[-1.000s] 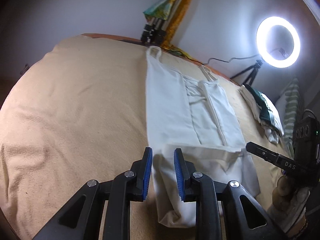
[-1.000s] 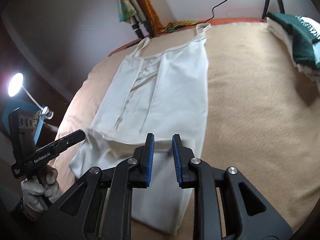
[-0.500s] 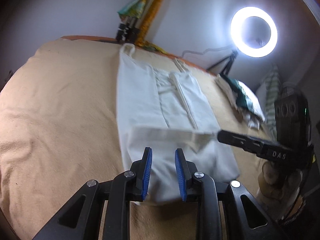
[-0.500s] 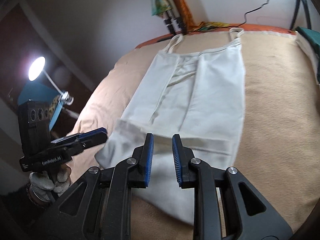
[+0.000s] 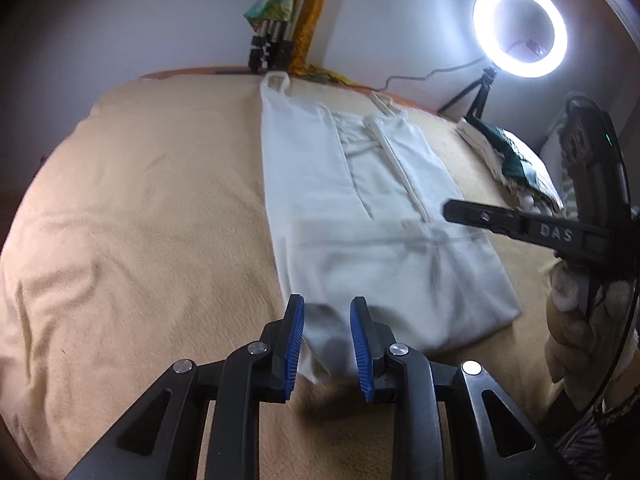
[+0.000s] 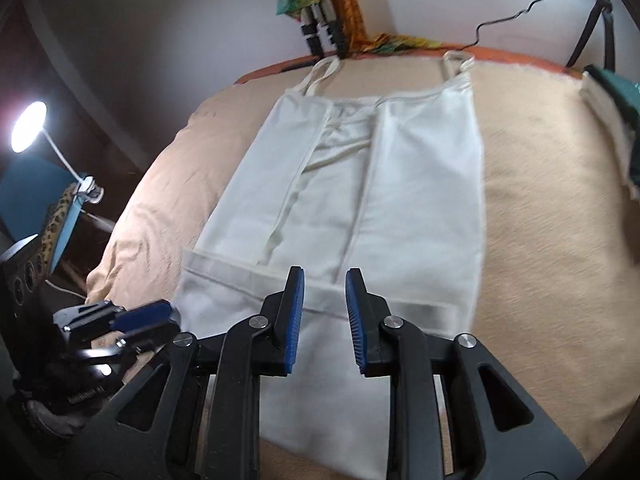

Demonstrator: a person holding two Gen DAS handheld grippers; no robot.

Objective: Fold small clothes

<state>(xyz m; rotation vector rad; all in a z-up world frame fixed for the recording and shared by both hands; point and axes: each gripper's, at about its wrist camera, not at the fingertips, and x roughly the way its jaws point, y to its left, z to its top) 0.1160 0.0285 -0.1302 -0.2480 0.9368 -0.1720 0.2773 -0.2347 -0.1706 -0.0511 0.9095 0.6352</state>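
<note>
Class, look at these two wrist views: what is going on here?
A person with a handheld gripper in each hand is folding a white strappy top on a tan blanket. Its sides are folded in, its bottom edge turned up. The left gripper and right gripper hover over the near end, both gripping nothing; the right one's jaws are opening.

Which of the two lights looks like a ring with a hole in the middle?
The bright white ring light on the black tripod, standing past the far corner of the tan bed. The other light is a solid glowing round lamp on a thin white stalk, beside the bed.
</note>
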